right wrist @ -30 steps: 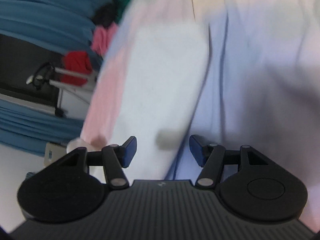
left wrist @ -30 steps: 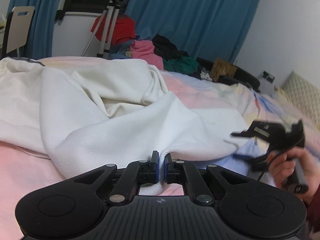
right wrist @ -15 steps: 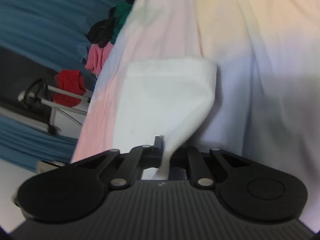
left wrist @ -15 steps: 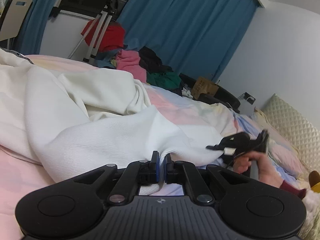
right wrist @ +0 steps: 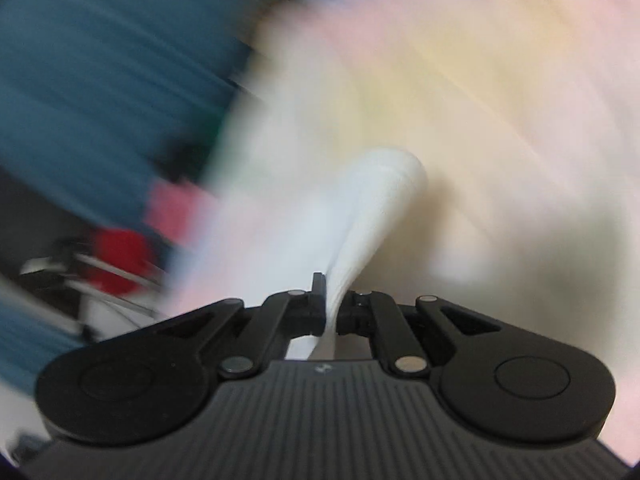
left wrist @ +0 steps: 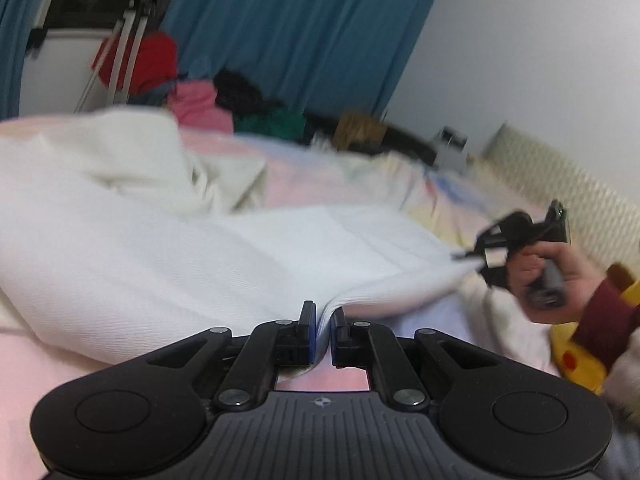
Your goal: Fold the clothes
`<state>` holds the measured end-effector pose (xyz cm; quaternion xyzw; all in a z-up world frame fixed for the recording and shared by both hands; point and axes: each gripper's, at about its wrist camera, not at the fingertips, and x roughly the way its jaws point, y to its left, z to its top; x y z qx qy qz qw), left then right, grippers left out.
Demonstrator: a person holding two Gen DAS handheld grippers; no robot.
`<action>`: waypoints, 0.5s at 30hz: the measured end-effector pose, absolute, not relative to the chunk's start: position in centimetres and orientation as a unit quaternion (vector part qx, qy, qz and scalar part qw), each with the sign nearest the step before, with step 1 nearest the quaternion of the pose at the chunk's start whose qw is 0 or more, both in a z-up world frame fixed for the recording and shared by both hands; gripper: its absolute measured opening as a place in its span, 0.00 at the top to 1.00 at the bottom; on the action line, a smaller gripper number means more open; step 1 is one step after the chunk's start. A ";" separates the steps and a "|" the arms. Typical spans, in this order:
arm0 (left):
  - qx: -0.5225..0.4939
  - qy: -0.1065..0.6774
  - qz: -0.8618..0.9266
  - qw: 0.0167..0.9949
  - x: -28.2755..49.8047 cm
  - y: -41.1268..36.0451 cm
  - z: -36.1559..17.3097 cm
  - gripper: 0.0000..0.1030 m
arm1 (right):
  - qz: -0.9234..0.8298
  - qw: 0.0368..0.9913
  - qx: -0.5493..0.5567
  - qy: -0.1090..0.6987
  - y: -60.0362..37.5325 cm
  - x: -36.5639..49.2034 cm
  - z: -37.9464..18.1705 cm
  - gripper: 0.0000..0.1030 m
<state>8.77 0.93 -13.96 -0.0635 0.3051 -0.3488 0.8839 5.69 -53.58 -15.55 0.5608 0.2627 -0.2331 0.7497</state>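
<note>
A white ribbed garment [left wrist: 224, 256] lies spread over the pastel bed sheet [left wrist: 352, 176]. My left gripper [left wrist: 323, 332] is shut on its near edge. My right gripper [left wrist: 476, 258], held in a hand at the right of the left wrist view, is shut on another edge of the same garment, and the cloth stretches between the two. In the blurred right wrist view my right gripper [right wrist: 330, 308] pinches a white fold [right wrist: 372, 216] that rises from its jaws.
A pile of pink, red, black and green clothes [left wrist: 200, 100] sits at the far side of the bed beside a tripod [left wrist: 124, 40]. Blue curtains [left wrist: 304, 28] hang behind. A quilted pillow [left wrist: 580, 184] lies at the right, and a yellow object [left wrist: 572, 356] under the wrist.
My right gripper has closed on the garment's edge and pulled it out to the right, drawing the cloth taut. My left gripper has kept its hold. Both views have swung and blurred.
</note>
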 end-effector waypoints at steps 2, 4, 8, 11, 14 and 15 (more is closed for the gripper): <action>-0.066 0.315 -0.349 0.880 9.1 0.9 -14.7 0.91 | -0.223 0.715 0.597 0.287 -55.0 4.8 -17.8 0.94; -0.077 0.324 -0.351 0.875 9.3 1.1 -14.8 0.89 | -0.201 0.732 0.582 0.292 -55.7 4.7 -17.6 0.93; -0.108 0.350 -0.348 0.863 9.8 2.3 -13.6 0.62 | -0.213 0.759 0.552 0.273 -55.0 5.2 -16.5 0.92; -0.179 0.364 -0.329 0.853 10.1 5.2 -11.8 0.38 | -0.225 0.777 0.529 0.257 -54.4 5.6 -15.7 0.93; -0.269 0.363 -0.274 0.849 10.9 10.1 -10.4 0.27 | -0.227 0.794 0.515 0.230 -53.6 5.8 -14.8 0.94; -0.306 0.355 -0.244 0.849 11.4 12.3 -10.4 0.22 | -0.225 0.803 0.507 0.219 -53.3 5.8 -14.5 0.94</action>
